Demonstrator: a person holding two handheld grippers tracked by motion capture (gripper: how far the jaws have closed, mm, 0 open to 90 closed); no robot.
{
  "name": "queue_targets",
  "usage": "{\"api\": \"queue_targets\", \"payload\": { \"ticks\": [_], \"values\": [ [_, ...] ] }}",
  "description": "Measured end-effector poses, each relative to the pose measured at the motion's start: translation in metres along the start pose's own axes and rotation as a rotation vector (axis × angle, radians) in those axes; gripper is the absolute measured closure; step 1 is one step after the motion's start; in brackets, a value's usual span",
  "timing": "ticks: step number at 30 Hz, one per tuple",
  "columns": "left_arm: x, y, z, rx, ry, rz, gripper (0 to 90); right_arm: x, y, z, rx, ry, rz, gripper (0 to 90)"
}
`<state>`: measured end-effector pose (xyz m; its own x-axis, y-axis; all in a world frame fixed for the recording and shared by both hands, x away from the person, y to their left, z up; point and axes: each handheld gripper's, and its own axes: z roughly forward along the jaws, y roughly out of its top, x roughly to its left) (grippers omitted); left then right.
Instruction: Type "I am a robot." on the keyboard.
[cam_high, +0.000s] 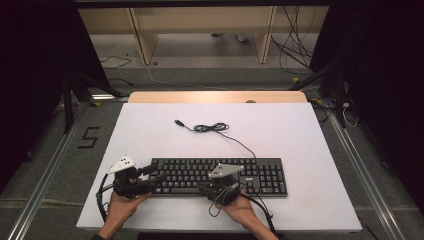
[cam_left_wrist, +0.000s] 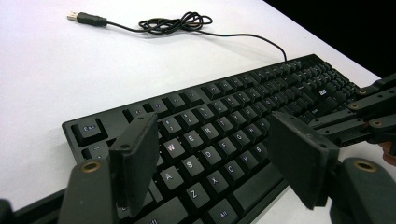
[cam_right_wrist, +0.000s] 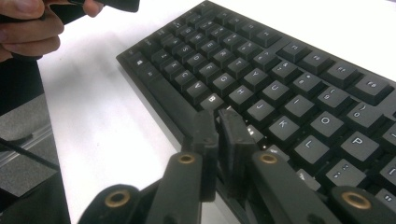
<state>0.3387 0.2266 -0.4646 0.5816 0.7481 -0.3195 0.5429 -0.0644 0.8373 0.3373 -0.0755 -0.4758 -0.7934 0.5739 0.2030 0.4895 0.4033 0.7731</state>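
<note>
A black keyboard (cam_high: 190, 172) (cam_left_wrist: 224, 126) (cam_right_wrist: 280, 79) lies near the front of the white table (cam_high: 280, 130). Its thin cable (cam_high: 210, 128) (cam_left_wrist: 177, 22) is coiled behind it and ends in a loose USB plug (cam_high: 177, 122) (cam_left_wrist: 88, 18). My left gripper (cam_high: 155, 173) (cam_left_wrist: 212, 121) hovers over the keyboard's left end, jaws wide apart above the letter keys, nothing between them. My right gripper (cam_high: 202, 187) (cam_right_wrist: 219, 116) is at the front edge by the bottom letter row, with its jaws together and empty. Its linkage (cam_left_wrist: 369, 107) also shows in the left gripper view.
A hand (cam_right_wrist: 28, 23) holds the left gripper at the keyboard's far end. Beyond the table's wooden far edge (cam_high: 215, 96) are floor cables (cam_high: 295, 50) and a wooden frame (cam_high: 142, 35). A "5" marking (cam_high: 89, 137) lies on the floor at left.
</note>
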Motion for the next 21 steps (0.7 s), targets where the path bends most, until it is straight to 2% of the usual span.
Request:
{"api": "queue_targets", "payload": {
  "ticks": [11,21],
  "values": [
    [-0.0013,0.0002,-0.0007,-0.013,-0.008,0.002,31.7,0.0002,-0.0011,0.0073,0.016,-0.012,-0.007,90.0],
    [-0.004,0.0005,-0.0015,-0.025,-0.032,0.027,29.0,0.0001,-0.0013,0.0095,0.019,-0.009,-0.01,90.0]
  ]
}}
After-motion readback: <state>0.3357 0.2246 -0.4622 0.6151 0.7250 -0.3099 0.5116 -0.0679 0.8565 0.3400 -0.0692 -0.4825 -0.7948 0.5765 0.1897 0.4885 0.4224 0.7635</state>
